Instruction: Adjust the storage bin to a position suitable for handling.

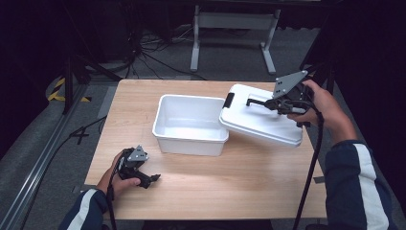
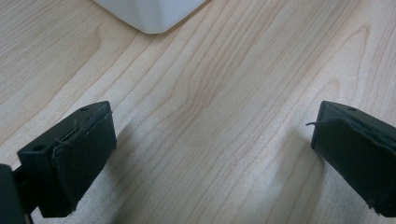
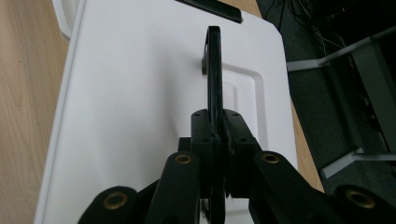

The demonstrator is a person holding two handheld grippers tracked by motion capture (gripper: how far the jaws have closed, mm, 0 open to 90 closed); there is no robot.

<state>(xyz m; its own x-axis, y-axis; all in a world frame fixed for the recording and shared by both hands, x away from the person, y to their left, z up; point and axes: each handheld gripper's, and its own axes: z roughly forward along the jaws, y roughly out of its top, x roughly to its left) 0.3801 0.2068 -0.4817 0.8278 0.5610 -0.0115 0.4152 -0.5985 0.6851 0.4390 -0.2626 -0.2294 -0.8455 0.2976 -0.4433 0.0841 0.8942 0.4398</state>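
Observation:
An open white plastic bin (image 1: 190,125) stands at the middle of the wooden table (image 1: 215,182); its corner (image 2: 152,16) shows at the top of the left gripper view. The white lid (image 1: 258,120) is tilted, one edge resting on the bin's right rim. My right gripper (image 1: 282,103) is shut on the lid's black handle (image 3: 213,70), which stands upright between its jaws. A black latch (image 1: 229,99) sits on the lid's edge. My left gripper (image 1: 152,179) rests low over the table's near left part, open, with bare wood between its fingers (image 2: 79,149).
The table's right edge lies just past the lid. A grey frame with legs (image 1: 234,33) stands on the floor behind the table, with cables (image 1: 153,52) to its left. A metal rail (image 1: 43,158) runs along the floor at the left.

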